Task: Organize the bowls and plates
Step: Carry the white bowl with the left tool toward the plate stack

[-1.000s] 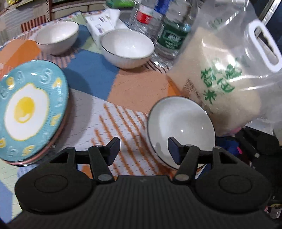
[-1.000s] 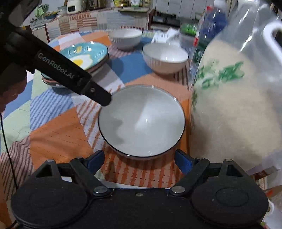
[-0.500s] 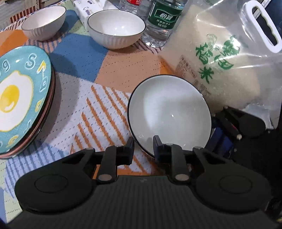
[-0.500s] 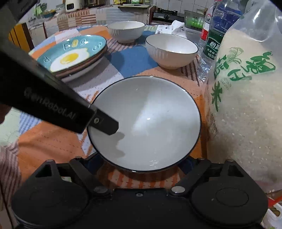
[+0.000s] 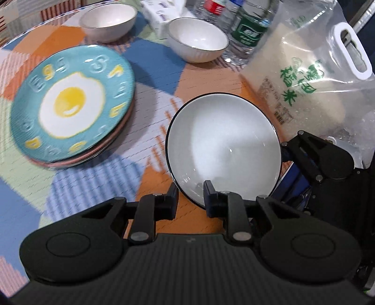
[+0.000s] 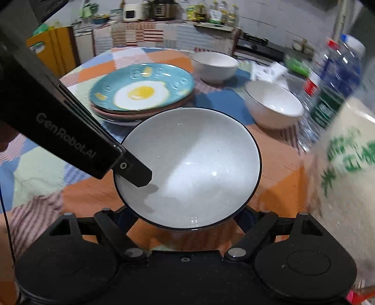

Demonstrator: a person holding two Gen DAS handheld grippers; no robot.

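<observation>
Shallow grey glazed bowl with thin black rim point(image 5: 222, 150), empty, tilted, centre-right of the left wrist frame. Teal ceramic plate with fried-egg print point(image 5: 70, 103) tops a plate stack, left of frame. Two white ribbed bowls with dark rims, empty, upright: top centre point(image 5: 198, 38), upper left point(image 5: 107, 21).

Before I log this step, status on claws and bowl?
Left claw shut on bowl rim. Right claw open, straddling bowl. Rice bag close beside.

The left gripper point(image 6: 131, 173) pinches the grey bowl point(image 6: 194, 169), seemingly lifted, between the right gripper's spread jaws.
</observation>
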